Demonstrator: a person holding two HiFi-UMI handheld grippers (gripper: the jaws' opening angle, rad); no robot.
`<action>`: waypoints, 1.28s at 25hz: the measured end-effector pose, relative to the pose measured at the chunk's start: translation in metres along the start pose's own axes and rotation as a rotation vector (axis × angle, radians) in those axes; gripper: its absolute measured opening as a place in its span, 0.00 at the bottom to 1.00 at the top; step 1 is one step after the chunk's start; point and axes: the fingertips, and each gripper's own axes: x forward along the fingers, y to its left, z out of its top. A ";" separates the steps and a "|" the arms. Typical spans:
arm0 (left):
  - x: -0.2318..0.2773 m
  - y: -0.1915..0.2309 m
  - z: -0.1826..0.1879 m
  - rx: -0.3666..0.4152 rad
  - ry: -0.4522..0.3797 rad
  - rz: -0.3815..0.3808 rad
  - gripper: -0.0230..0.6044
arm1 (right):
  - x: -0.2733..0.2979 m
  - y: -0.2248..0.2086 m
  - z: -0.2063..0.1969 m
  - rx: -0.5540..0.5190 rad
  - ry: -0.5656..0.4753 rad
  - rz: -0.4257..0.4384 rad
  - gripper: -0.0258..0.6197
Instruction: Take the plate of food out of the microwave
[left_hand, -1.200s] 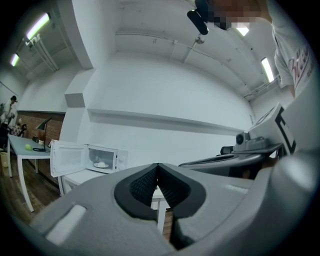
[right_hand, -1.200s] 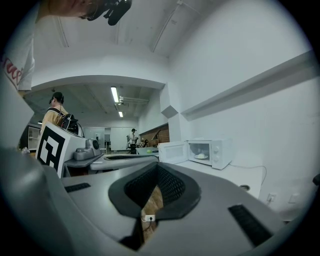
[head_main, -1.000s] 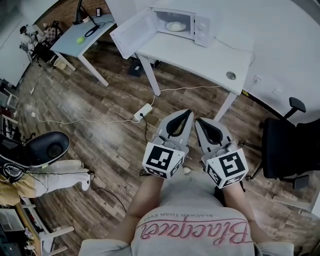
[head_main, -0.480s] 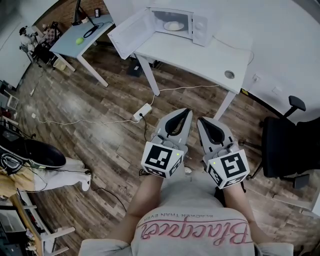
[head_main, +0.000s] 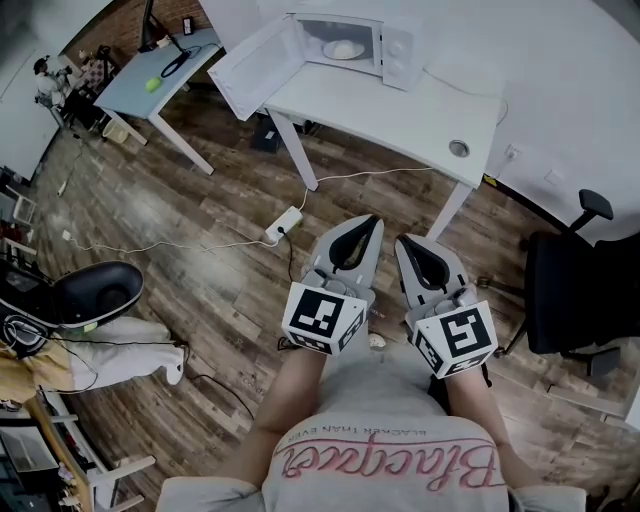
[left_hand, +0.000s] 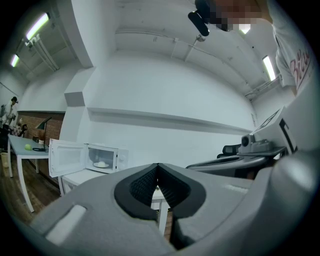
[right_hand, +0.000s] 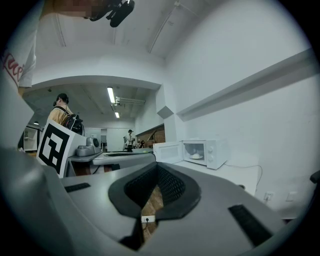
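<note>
Both grippers empty, plate in the microwave

The left gripper (head_main: 373, 222) and right gripper (head_main: 401, 241) sit side by side at frame centre, each with its fingers together on nothing. The plate of food (head_main: 343, 49) lies inside the open microwave (head_main: 398, 55) on the white desk (head_main: 420, 115) at top centre, well apart from both.

Shirt (head_main: 385, 490) — small print "BLACKER THAN EVER", inverted, pink script word unclear

Grey shirt (head_main: 385, 425), pink lettering (head_main: 390, 463); grey left claw (head_main: 372, 222) and right claw (head_main: 402, 243).
</note>
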 end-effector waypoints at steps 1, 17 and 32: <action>0.002 0.001 0.000 0.000 0.003 -0.002 0.05 | 0.002 -0.001 0.000 0.001 0.001 -0.001 0.06; 0.030 0.044 -0.002 0.001 -0.005 -0.014 0.05 | 0.056 -0.014 0.003 -0.014 -0.017 0.007 0.06; 0.081 0.089 -0.006 -0.012 0.011 -0.064 0.05 | 0.118 -0.043 0.004 -0.013 0.006 -0.017 0.06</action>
